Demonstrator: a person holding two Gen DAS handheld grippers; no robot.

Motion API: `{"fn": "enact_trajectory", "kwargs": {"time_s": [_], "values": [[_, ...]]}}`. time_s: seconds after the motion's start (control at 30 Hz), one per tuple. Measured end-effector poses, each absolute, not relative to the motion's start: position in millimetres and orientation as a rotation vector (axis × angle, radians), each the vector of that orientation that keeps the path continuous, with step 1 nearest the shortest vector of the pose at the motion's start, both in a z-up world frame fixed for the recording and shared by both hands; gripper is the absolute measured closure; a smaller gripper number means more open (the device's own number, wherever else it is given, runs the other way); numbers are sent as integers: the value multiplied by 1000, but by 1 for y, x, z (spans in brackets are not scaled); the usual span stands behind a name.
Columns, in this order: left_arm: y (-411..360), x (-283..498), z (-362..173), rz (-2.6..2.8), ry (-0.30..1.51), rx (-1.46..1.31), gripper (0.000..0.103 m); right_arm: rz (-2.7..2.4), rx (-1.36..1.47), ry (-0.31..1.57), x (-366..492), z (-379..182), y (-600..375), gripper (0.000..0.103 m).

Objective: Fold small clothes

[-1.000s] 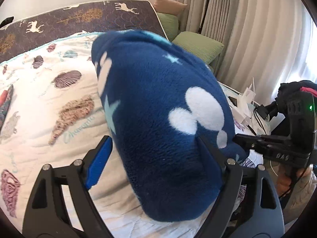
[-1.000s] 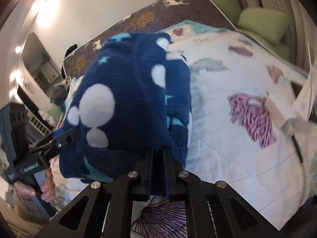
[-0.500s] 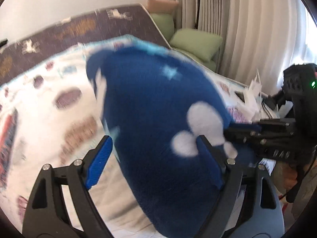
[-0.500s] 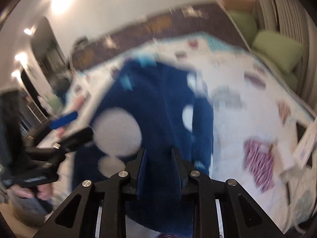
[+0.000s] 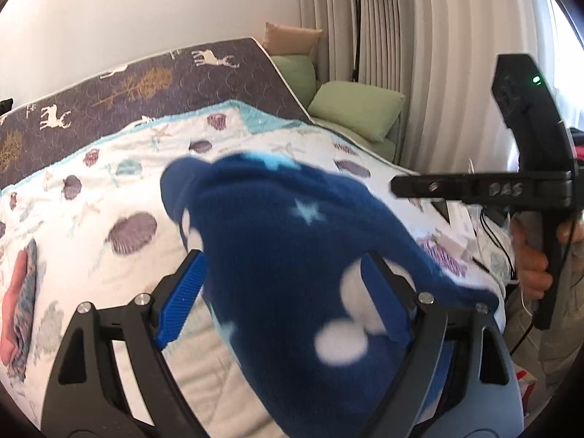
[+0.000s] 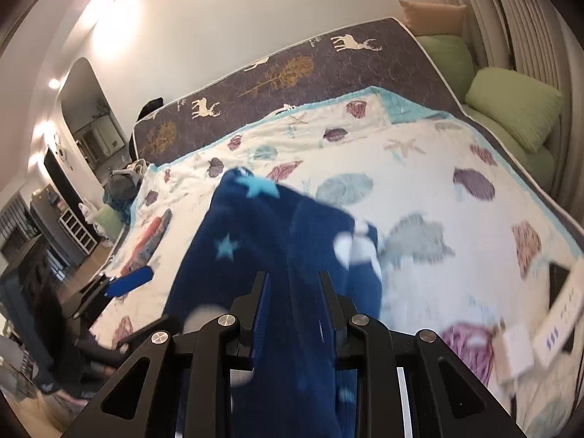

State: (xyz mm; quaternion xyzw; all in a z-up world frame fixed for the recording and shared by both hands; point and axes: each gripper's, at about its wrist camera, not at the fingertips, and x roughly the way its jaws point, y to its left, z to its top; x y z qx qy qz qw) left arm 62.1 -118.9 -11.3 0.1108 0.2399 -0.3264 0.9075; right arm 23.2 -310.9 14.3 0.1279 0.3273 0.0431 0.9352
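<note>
Blue fleece garment (image 5: 292,255) hides right gripper (image 6: 294,292) pads

Fuzzy fleece garment (image 5: 292,255) — matt, quilted cotton bedspread (image 5: 109,189), ribbed blue pads (image 5: 180,303)

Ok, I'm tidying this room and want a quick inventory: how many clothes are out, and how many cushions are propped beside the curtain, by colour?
Blue fleece garment: 1
Pinkish folded garment: 1
Green cushions: 2
Tan cushion: 1
Total: 5
</note>
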Motion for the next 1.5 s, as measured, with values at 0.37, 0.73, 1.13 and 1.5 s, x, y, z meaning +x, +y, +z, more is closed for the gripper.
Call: {"fn": "enact_trajectory", "kwargs": {"time_s": [0.37,0.73,1.13,1.5], "values": [[-152,193,-88,-640,843,128,11,63,466,910,130,-82,-337,79],[-115,183,-42,-675,760,13,16,112,379,854,112,-37,-323,76],[-151,282,-103,-567,867,71,35,-13,347,1014,190,-85,-318,55],[-138,261,-81,-570,808,27,33,45,441,990,188,-81,-335,55]]}}
